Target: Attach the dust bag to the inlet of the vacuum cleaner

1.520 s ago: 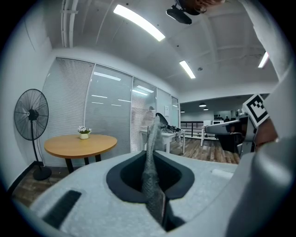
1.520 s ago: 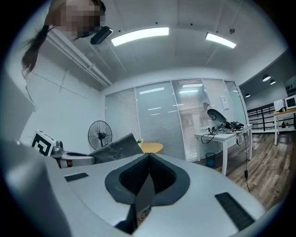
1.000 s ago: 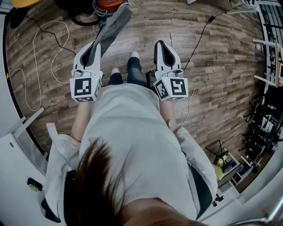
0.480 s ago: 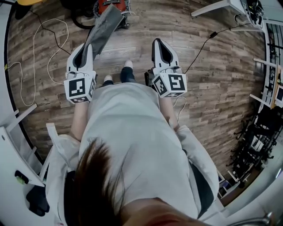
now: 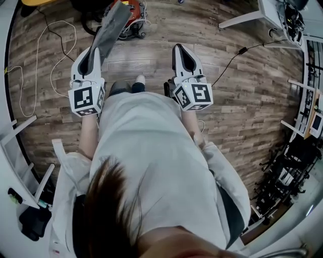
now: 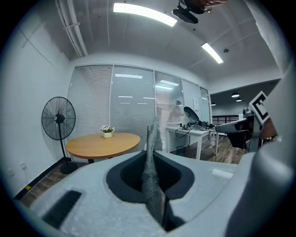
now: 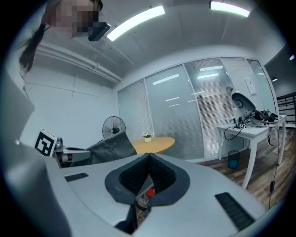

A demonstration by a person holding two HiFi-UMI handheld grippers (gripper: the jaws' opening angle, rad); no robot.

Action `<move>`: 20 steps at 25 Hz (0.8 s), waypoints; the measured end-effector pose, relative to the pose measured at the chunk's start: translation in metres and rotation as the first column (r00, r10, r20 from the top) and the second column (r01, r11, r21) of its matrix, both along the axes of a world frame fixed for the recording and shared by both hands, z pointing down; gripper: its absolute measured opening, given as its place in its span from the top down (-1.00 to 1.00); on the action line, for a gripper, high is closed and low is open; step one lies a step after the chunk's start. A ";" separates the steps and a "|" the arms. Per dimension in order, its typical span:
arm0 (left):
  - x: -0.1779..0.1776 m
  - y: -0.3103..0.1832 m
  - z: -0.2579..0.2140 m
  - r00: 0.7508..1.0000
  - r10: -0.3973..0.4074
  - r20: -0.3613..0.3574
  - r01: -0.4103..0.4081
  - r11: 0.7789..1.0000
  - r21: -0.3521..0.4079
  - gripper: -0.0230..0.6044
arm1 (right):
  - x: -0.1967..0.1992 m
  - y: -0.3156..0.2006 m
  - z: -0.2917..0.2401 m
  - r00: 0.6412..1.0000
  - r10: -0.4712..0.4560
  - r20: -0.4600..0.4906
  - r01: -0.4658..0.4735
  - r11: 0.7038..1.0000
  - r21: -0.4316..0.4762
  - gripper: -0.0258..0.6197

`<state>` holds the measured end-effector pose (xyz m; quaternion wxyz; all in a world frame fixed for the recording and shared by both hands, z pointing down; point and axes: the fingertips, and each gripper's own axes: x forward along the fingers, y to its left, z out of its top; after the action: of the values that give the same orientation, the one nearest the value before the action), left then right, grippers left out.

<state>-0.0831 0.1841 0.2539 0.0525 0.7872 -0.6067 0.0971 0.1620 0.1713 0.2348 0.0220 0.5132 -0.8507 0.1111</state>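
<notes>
The only print I can make out is the black and white square pattern on the marker cube (image 5: 86, 99) of each gripper; it gives no words or brand, and the grey dust bag (image 5: 112, 27) shows none either. In the head view the left gripper (image 5: 94, 53) points to about 12 o'clock, nearly level, and its jaws are pressed together on the near end of the dust bag. In the left gripper view the cloth stands as a thin upright fold between them. The bag is a flat, long piece, and its long axis runs from 7 o'clock to 1 o'clock. Its free end reaches away from the person to 1 o'clock and lies in the picture over the red vacuum cleaner (image 5: 134, 10), which stands on the wooden floor (image 5: 242, 101) at 12 o'clock; I cannot tell if they touch. The right gripper (image 5: 180, 49) is beside the left one, well apart from the bag, and also points to 12 o'clock. Its jaws are fully closed on nothing, and only a red part of the vacuum cleaner shows below them in the right gripper view. Both forearms come forward at the sides of the waist, with the cubes nearest to the body. A white cable (image 5: 30, 85) lies at 9 o'clock and a black cable (image 5: 229, 60) at 2 o'clock
</notes>
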 end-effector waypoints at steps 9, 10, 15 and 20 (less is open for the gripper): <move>0.019 -0.008 0.006 0.999 0.038 0.015 -0.038 0.999 -0.030 0.80 | 0.013 -0.014 0.011 1.000 0.017 0.020 -0.017 0.999 -0.030 0.92; 0.021 -0.010 0.007 0.999 0.044 0.014 -0.043 0.998 -0.034 0.80 | 0.012 -0.016 0.011 1.000 0.017 0.021 -0.017 0.999 -0.032 0.91; 0.026 -0.031 0.012 0.997 0.077 0.016 -0.076 0.996 -0.047 0.80 | 0.013 -0.033 0.015 0.999 0.035 0.022 -0.034 0.998 -0.044 0.92; 0.035 -0.066 0.018 0.988 0.156 0.022 -0.154 0.985 -0.072 0.80 | 0.008 -0.066 0.017 0.998 0.054 0.023 -0.052 0.997 -0.061 0.91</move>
<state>-0.0486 0.1178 0.2714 0.0639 0.8283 -0.5406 0.1328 0.1696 0.1054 0.2519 0.0241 0.5333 -0.8333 0.1435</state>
